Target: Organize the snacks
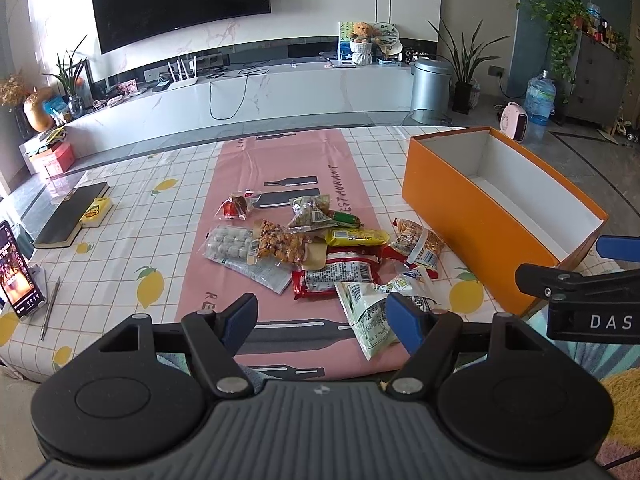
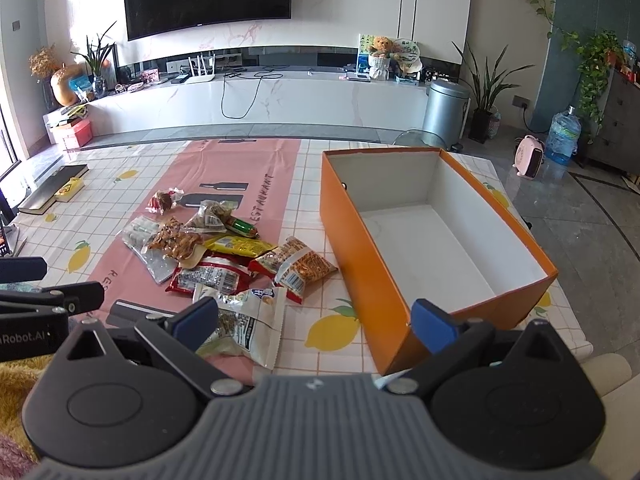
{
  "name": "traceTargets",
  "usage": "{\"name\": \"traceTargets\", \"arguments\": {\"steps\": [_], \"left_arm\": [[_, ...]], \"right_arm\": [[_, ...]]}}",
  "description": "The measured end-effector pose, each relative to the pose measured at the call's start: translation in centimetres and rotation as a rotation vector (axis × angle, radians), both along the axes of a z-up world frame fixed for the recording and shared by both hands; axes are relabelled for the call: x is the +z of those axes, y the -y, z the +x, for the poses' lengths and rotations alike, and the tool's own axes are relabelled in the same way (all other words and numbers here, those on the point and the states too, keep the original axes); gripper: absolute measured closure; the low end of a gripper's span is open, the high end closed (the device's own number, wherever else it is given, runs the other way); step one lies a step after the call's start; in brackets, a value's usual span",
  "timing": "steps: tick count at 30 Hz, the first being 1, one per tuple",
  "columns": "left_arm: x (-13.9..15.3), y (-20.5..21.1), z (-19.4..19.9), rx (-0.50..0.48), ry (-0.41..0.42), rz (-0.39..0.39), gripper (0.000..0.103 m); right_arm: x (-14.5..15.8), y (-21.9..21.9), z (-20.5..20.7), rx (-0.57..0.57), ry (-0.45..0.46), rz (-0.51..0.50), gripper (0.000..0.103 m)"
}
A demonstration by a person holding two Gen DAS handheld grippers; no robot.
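Observation:
A pile of snack packets (image 1: 320, 252) lies on the pink runner in the middle of the table; it also shows in the right wrist view (image 2: 224, 256). An open, empty orange box (image 1: 500, 216) with a white inside stands to the right of the pile (image 2: 432, 240). My left gripper (image 1: 322, 320) is open and empty, near the table's front edge, just short of a white packet (image 1: 372, 312). My right gripper (image 2: 316, 320) is open and empty, between the white packet (image 2: 248, 320) and the box's near corner.
A black book (image 1: 68, 216) with a yellow item beside it lies at the far left. A phone on a stand (image 1: 18, 276) and a pen (image 1: 50, 308) are at the left edge. The tablecloth has a lemon pattern.

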State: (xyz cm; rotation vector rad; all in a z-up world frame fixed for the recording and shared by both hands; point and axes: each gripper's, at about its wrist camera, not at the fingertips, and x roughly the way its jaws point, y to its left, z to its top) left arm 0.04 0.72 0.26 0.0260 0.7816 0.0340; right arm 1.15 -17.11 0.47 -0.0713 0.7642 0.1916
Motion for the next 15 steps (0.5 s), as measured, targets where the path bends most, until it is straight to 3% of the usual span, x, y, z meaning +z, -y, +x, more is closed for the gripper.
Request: {"name": "traceTargets", "arguments": {"steps": [15], "left_arm": [[-0.10, 0.21, 0.19, -0.030, -0.012, -0.001, 0.017]], "right_arm": [[-0.31, 0.20, 0.35, -0.032, -0.006, -0.003, 0.004]]}}
